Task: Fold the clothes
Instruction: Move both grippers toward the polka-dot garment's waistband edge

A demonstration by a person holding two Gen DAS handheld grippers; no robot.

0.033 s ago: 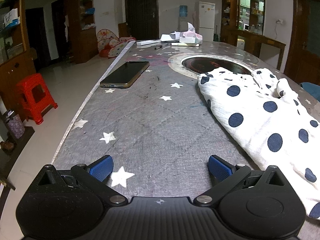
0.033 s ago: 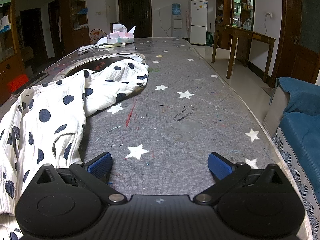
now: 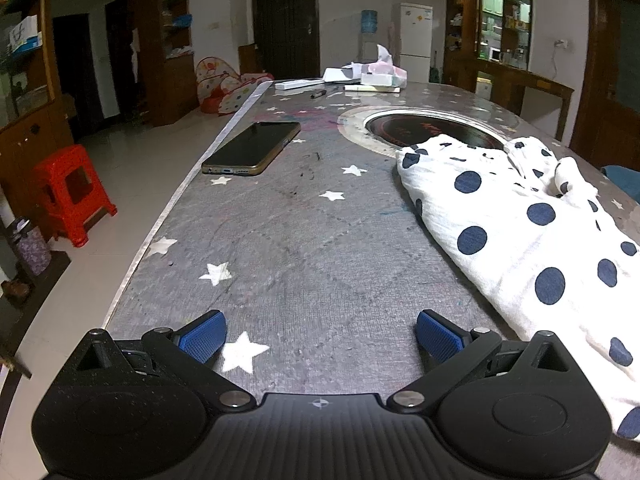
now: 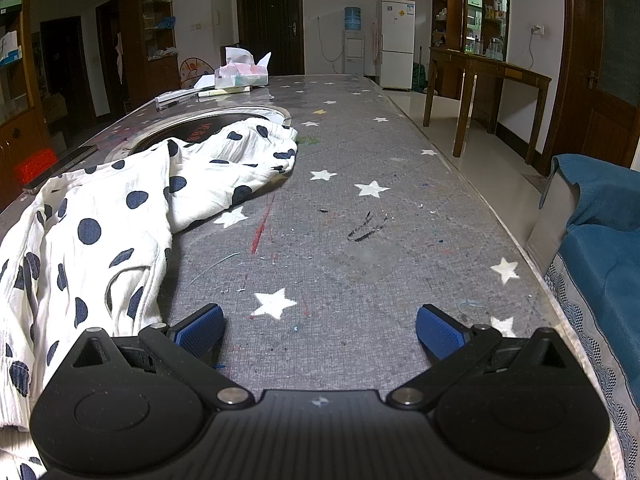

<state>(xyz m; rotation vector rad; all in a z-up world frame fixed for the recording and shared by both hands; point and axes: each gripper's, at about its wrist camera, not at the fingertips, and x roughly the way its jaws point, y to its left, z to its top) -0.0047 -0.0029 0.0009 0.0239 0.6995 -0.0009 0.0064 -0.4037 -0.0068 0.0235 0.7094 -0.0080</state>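
Note:
A white garment with dark blue polka dots (image 3: 520,232) lies crumpled on the grey star-print table (image 3: 304,248). In the left wrist view it lies to the right of my left gripper (image 3: 320,338), which is open and empty, its blue pads wide apart over bare table. In the right wrist view the garment (image 4: 100,232) spreads along the left, its near part beside my left finger. My right gripper (image 4: 320,334) is open and empty over bare table, apart from the cloth.
A black phone (image 3: 254,152) lies near the table's left edge. A round dark inset (image 3: 424,130) sits mid-table, partly under the garment. A tissue box and papers (image 3: 380,76) stand at the far end. A red stool (image 3: 70,192) stands left; a blue-covered seat (image 4: 600,248) right.

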